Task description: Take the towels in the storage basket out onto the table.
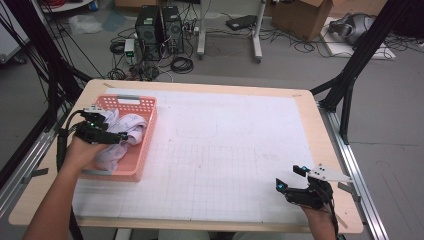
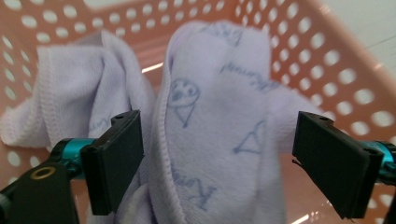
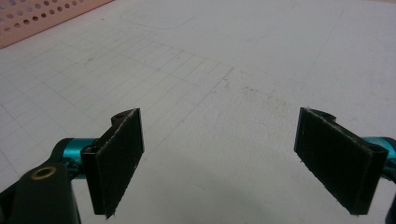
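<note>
- Lavender towel, printed with blue drawings and script: crumpled inside the pink perforated basket, left of centre in the high view.
- Left gripper: over the basket, jaws spread wide, a fold of towel standing between them, ungripped.
- Right gripper: lower right, jaws wide apart, empty, above the gridded white mat.

Black fingers, teal mounts, brass screw

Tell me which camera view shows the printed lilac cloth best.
The left gripper view: the cloth hangs close between the open jaws, its ice-cream print and stitched hem clear. The high view shows it small and bunched in the pink basket. The right gripper view catches a basket corner.
</note>
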